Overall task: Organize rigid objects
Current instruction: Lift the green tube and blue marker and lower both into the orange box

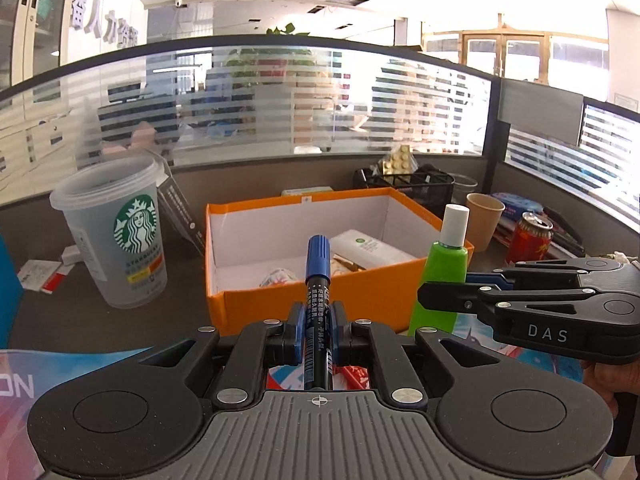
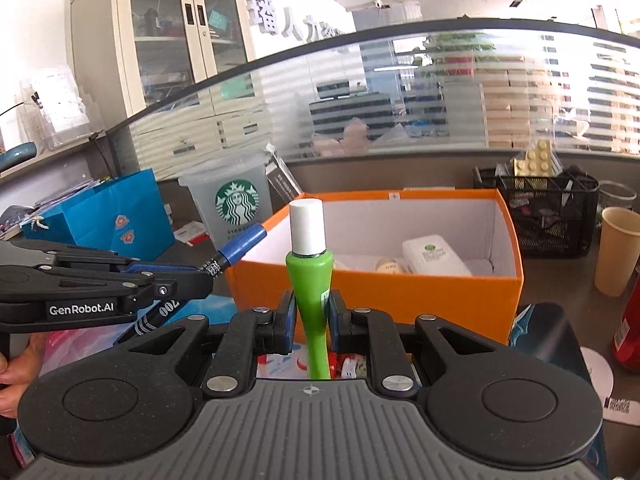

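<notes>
Blue marker [image 1: 318,280] is clamped in L gripper [image 1: 316,332] & green tube [image 2: 310,300] in R gripper [image 2: 310,320], both held just short of orange box [image 2: 400,288], prob. for dropping in.

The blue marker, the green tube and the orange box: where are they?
blue marker [image 1: 318,258]: left wrist view, on its cap.
green tube [image 2: 309,276]: right wrist view, on its green shoulder.
orange box [image 2: 372,292]: right wrist view, on its front wall.

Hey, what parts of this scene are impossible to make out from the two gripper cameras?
- Marker tail: left wrist view, hidden behind the left gripper body.
- Green tube base: right wrist view, hidden by the right gripper.
- Orange box floor: near wall blocks part of it.
- Red can: cut off at the right edge.
</notes>
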Motion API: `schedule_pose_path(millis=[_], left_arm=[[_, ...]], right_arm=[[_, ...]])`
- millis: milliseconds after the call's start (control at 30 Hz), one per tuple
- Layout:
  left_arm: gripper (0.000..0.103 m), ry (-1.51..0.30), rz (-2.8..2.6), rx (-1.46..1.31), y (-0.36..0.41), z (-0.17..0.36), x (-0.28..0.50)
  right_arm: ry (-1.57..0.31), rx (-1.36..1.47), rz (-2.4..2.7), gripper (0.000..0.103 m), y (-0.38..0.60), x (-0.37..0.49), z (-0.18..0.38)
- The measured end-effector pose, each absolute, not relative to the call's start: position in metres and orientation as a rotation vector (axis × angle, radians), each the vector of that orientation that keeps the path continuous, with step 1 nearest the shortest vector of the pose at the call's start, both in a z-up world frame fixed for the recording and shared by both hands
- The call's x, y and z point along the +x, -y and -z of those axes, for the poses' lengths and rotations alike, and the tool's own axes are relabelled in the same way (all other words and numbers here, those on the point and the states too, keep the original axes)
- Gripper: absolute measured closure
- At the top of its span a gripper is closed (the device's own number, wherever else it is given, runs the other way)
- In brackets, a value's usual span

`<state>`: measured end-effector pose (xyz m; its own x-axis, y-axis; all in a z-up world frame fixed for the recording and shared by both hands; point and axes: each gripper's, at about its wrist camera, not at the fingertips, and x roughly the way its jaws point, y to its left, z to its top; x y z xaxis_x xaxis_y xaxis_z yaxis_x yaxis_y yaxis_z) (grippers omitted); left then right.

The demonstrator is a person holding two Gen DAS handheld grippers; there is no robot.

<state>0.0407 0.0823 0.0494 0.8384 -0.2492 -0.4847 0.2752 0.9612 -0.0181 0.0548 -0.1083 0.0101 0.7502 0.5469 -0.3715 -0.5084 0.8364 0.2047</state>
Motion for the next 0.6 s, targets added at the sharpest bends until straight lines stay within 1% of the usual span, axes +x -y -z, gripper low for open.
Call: schedule_pose_path(millis=[600], left_arm=[[0.093,-0.466,0.266,0.036,-0.082,-0.087,0.078]], right_arm=[[-0.337,0.081,-0.552,0.088,0.128,0.084,-0.066]])
